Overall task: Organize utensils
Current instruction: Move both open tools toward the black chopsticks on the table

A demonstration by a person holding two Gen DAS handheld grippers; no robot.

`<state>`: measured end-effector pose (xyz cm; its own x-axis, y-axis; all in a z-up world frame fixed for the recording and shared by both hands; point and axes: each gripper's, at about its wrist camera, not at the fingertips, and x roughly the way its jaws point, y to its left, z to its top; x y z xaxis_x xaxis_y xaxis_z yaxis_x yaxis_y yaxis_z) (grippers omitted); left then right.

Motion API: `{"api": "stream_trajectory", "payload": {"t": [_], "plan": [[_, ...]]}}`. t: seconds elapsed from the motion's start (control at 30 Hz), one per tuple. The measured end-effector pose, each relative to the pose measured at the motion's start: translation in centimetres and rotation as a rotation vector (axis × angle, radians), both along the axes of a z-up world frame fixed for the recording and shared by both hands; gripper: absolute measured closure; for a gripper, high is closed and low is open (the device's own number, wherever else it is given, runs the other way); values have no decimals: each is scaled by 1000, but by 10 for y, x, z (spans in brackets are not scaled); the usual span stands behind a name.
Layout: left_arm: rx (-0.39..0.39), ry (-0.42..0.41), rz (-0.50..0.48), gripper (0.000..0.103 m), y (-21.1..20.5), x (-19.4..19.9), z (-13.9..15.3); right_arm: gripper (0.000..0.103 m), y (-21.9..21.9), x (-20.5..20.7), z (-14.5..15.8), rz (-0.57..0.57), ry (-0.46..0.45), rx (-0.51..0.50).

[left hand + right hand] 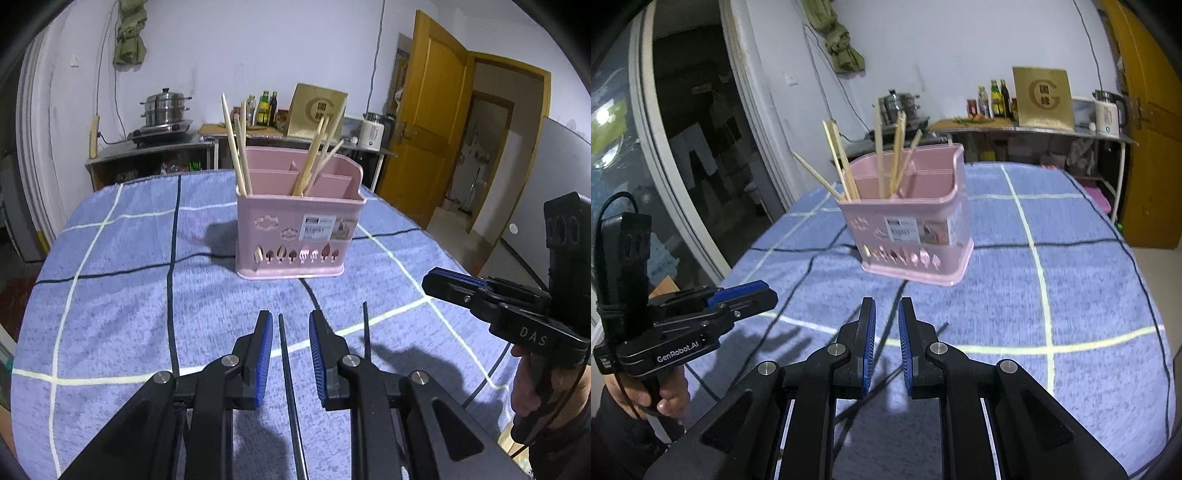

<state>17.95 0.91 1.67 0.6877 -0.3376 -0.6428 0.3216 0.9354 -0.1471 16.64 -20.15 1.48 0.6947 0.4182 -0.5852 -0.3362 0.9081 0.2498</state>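
Note:
A pink utensil basket [295, 236] stands on the blue checked tablecloth and holds several wooden chopsticks [236, 147]. It also shows in the right wrist view [912, 236]. Two black chopsticks lie on the cloth near me: one [290, 387] runs between the fingers of my open left gripper [290, 321], the other [366, 332] lies just right of it. My right gripper [887, 308] is open and empty above the cloth, and black chopsticks [886, 376] show below it. Each gripper shows in the other's view: the right [443, 284], the left [757, 291].
The table's edge curves round on both sides [48, 258]. Behind stand a counter with a steel steamer pot [166, 107], bottles [264, 107], a gold box [316, 112] and a kettle [373, 131]. A yellow door [424, 122] is at the right.

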Motion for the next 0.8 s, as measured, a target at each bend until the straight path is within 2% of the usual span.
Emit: {"api": "stream_trajectory", "payload": {"t": [0.33, 0.5, 0.63, 0.8], "plan": [[57, 126, -4, 83, -13, 28, -43, 90, -1, 23, -48, -35, 168, -36], [94, 182, -12, 83, -22, 43, -63, 89, -3, 33, -61, -52, 219, -37], [121, 211, -6, 83, -27, 52, -74, 89, 0, 39, -70, -58, 258, -48], [154, 196, -7, 83, -33, 58, -77, 89, 6, 44, -73, -56, 262, -53]]}}
